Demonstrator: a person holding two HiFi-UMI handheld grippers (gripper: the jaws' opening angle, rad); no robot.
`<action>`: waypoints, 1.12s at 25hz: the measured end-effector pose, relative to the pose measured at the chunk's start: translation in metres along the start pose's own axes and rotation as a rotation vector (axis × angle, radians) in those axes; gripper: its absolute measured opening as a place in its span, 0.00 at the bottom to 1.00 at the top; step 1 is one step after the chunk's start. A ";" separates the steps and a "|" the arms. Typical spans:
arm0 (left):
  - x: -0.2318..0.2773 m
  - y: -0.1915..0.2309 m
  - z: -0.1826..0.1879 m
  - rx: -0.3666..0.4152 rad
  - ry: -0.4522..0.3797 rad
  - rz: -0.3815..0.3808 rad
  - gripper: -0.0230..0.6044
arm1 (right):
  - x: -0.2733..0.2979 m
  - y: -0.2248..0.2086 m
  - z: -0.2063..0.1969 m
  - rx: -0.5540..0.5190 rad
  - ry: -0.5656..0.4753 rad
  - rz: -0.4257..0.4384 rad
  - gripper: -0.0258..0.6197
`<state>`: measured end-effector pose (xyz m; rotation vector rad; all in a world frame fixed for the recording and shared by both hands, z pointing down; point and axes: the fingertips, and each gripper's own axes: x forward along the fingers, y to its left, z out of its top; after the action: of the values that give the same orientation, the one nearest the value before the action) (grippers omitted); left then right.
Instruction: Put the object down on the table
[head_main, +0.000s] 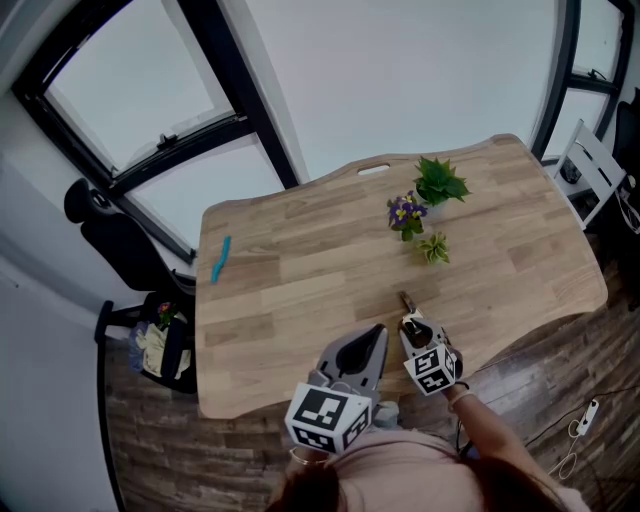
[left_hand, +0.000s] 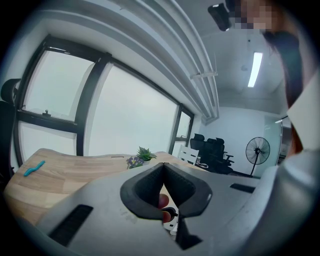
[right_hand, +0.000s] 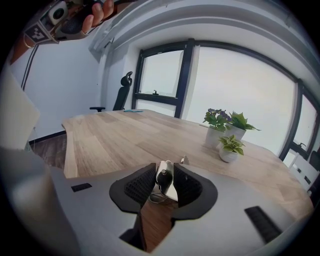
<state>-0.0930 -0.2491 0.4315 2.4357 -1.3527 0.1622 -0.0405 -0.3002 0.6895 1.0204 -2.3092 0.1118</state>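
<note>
My right gripper (head_main: 408, 318) hovers low over the near edge of the wooden table (head_main: 300, 290), shut on a small silver and black object (right_hand: 165, 186). One end of that object (head_main: 405, 301) sticks out past the fingertips toward the table's middle. In the right gripper view the right gripper (right_hand: 164, 172) pinches it between both pads, just above the wood. My left gripper (head_main: 376, 332) is beside it on the left, also over the near edge. The left gripper (left_hand: 161, 167) has its pads touching at the tips and holds nothing.
Three small potted plants stand at the back right: purple flowers (head_main: 406, 213), a leafy green one (head_main: 440, 182) and a small one (head_main: 433, 248). A blue strip (head_main: 220, 259) lies near the left edge. A black chair (head_main: 110, 235) is left of the table, a white chair (head_main: 590, 165) at the right.
</note>
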 end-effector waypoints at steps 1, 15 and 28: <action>0.000 0.000 0.000 0.000 -0.001 0.001 0.04 | -0.001 0.000 0.002 0.000 -0.008 0.002 0.18; -0.007 -0.009 0.001 0.016 -0.017 0.001 0.04 | -0.031 -0.008 0.034 0.100 -0.133 -0.019 0.18; -0.015 -0.018 0.007 0.021 -0.057 0.017 0.04 | -0.071 -0.024 0.064 0.194 -0.242 -0.045 0.12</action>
<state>-0.0867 -0.2312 0.4169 2.4639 -1.4025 0.1126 -0.0184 -0.2907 0.5938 1.2416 -2.5288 0.2072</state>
